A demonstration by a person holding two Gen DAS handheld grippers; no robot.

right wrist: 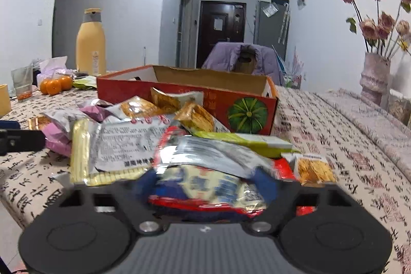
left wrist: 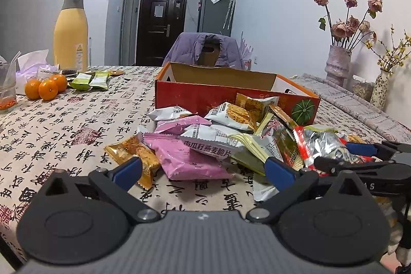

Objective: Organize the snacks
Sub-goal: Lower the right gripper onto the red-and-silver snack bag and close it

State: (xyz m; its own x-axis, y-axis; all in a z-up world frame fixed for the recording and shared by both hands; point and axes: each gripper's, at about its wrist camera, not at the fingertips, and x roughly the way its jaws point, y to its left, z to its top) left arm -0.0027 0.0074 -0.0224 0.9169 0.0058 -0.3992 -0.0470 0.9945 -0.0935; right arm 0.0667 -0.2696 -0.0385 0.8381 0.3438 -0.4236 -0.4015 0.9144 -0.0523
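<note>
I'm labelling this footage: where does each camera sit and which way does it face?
Left wrist: on the left gripper, jaws open, facing the snack pile and red cardboard box; the right gripper shows too.
Right wrist: on the right gripper, around a red-edged packet, same direction.
Shared: box, yellow bottle, door.

We are seeing bare counter (left wrist: 77, 125) lying open across the left of the left wrist frame, giving a gripper room to pass. The snack pile (left wrist: 218, 138) is crowding the centre, pressing against the red box (left wrist: 195, 94) behind it. Oranges (left wrist: 46, 89) and the yellow bottle (left wrist: 70, 32) are blocking the upper left; vases (right wrist: 375, 78) are standing at the right edge.
</note>
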